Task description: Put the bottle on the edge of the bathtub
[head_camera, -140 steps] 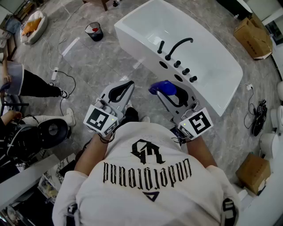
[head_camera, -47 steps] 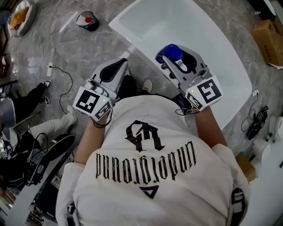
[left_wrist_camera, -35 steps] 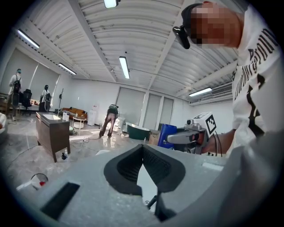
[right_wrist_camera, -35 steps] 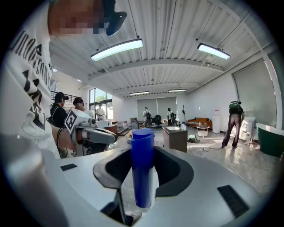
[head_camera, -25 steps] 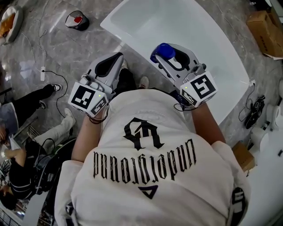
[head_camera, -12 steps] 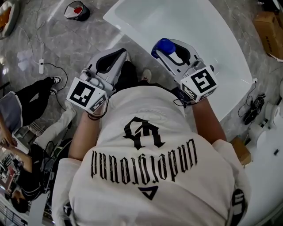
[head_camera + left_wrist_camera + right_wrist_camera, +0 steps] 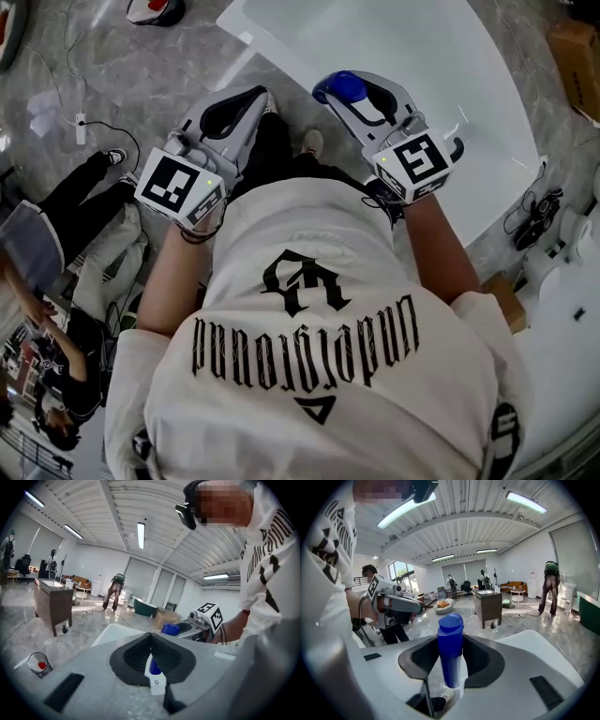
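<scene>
A blue bottle (image 7: 341, 86) with a rounded cap stands upright between the jaws of my right gripper (image 7: 330, 89), which is shut on it. The bottle hangs over the near rim of the white bathtub (image 7: 403, 47). In the right gripper view the bottle (image 7: 450, 651) fills the middle of the gripper (image 7: 450, 660), with the tub's rim (image 7: 534, 641) to the right. My left gripper (image 7: 261, 95) is shut with nothing in it, over the floor just left of the tub. In the left gripper view its jaws (image 7: 151, 641) meet, and the tub (image 7: 110, 632) lies beyond.
A small bin (image 7: 155, 9) with something red inside stands on the grey marble floor at the far left. A power strip and cable (image 7: 79, 124) lie nearby. A seated person's legs (image 7: 66, 192) are at the left. Cardboard boxes (image 7: 574, 47) sit at the right. A dark cabinet (image 7: 52, 603) stands further off.
The right gripper has carried the bottle from beside the tub to above its near rim. The tub's taps have left the view. The left gripper stayed shut.
</scene>
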